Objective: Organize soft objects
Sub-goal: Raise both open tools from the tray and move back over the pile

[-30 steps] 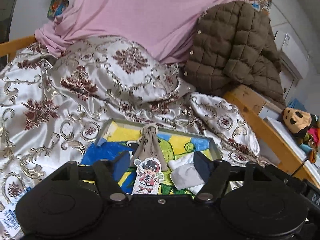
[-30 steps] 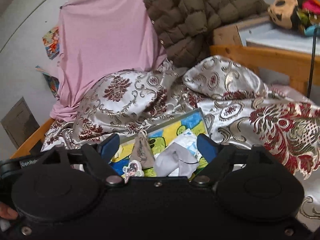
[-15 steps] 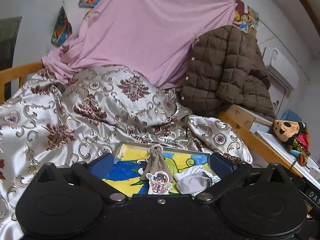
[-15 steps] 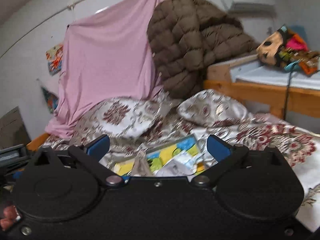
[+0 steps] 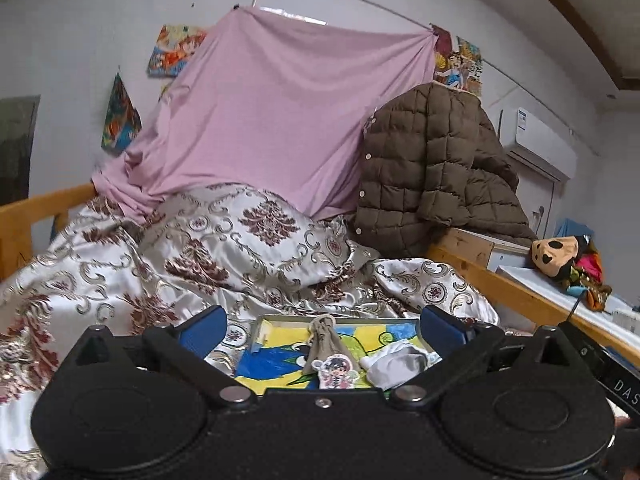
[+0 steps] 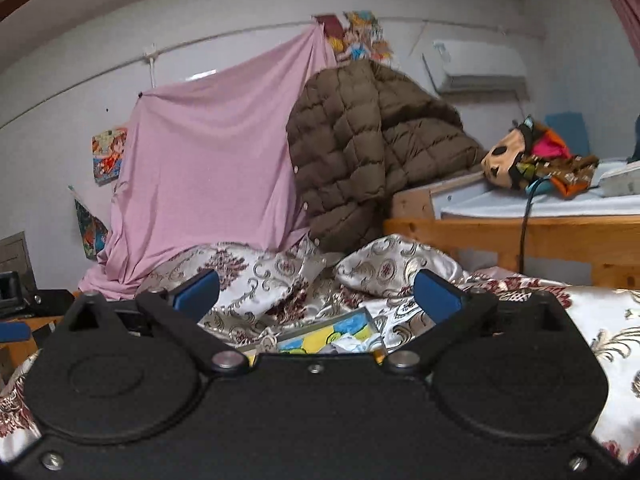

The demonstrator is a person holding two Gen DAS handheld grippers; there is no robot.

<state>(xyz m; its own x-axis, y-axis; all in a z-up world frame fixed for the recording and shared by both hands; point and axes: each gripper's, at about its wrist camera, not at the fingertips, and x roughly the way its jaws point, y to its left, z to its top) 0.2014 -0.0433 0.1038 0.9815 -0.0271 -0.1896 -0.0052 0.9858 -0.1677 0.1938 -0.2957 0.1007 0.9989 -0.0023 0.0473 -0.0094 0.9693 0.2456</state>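
Note:
A colourful tray (image 5: 276, 350) lies on the satin bedspread (image 5: 100, 280). In it are a beige drawstring pouch (image 5: 326, 342) with a cartoon figure tag (image 5: 336, 372) and a crumpled white-grey cloth (image 5: 394, 364). My left gripper (image 5: 322, 326) is open and empty, held above and just short of the tray. My right gripper (image 6: 316, 292) is open and empty, higher up; the tray (image 6: 340, 330) and the white cloth (image 6: 352, 346) show just past its body.
A patterned pillow (image 5: 248, 236) lies behind the tray. A pink sheet (image 5: 280, 120) hangs on the wall. A brown quilted jacket (image 5: 432, 172) drapes over a wooden bed frame (image 5: 512, 292). A plush toy (image 5: 560, 256) lies on the neighbouring bed.
Both grippers have lifted and tilted up away from the tray, so more of the wall shows. The jaws of both have opened wider. The tray's contents have not moved.

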